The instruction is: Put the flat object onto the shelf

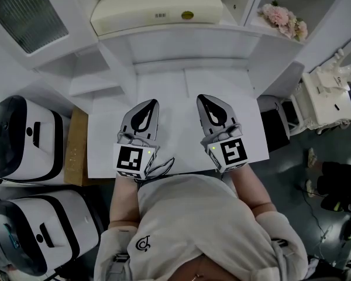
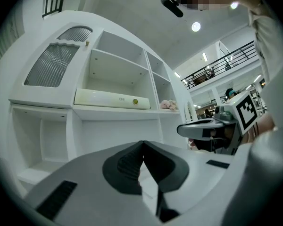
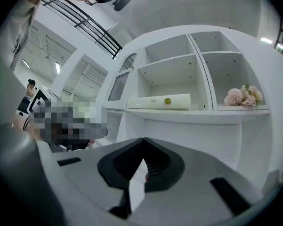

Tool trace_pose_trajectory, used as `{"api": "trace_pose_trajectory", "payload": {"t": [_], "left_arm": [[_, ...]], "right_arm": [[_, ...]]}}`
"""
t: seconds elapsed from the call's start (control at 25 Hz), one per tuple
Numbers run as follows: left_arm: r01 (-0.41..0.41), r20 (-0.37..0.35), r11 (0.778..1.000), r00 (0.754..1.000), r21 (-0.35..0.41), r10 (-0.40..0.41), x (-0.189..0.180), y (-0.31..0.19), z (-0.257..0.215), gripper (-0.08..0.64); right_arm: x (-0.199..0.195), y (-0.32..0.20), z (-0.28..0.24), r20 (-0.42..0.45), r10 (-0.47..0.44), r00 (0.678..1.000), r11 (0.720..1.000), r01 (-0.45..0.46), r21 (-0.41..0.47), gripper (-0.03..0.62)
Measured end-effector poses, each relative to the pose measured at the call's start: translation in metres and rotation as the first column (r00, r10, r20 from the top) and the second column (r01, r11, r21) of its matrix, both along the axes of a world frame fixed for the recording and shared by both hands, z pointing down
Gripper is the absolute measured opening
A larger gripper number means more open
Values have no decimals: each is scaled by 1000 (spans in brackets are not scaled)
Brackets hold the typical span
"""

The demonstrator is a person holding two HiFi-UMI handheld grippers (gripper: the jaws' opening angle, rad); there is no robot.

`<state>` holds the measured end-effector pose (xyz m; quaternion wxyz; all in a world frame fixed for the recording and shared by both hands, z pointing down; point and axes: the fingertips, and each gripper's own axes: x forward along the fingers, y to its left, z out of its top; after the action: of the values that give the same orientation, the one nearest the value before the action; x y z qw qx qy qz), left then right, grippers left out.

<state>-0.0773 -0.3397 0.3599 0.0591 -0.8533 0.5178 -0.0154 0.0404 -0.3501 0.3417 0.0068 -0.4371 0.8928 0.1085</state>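
White shelf [image 3: 188, 117] bears the flat object [image 3: 160, 101], pink flowers [image 3: 243, 97] one compartment rightward.

The person holds both arms out in front, side by side. The left gripper [image 1: 152, 105] and the right gripper [image 1: 202, 100] point forward and level, near each other but not touching. Each has its two jaws pressed together with nothing between them.
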Motion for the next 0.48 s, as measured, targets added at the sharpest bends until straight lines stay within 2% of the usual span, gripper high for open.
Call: {"api": "trace_pose_trajectory", "payload": {"t": [0.24,0.4,0.48], "left_arm": [[32,45,998,998,47,-34,-10,-1,-8,12],[5,22,991,1000,136,-8,-7,3,-29,12],[-16,19,989,1000,149,13,-5,5,-30,12]], "right_arm": [[-6,3,-4,-19,-30,999,999,31,17,6],[-9,4,-4,-20,-40,999,999,41,21,6],[-10,5,-4,-16,-46,999,999,46,16,6]]}}
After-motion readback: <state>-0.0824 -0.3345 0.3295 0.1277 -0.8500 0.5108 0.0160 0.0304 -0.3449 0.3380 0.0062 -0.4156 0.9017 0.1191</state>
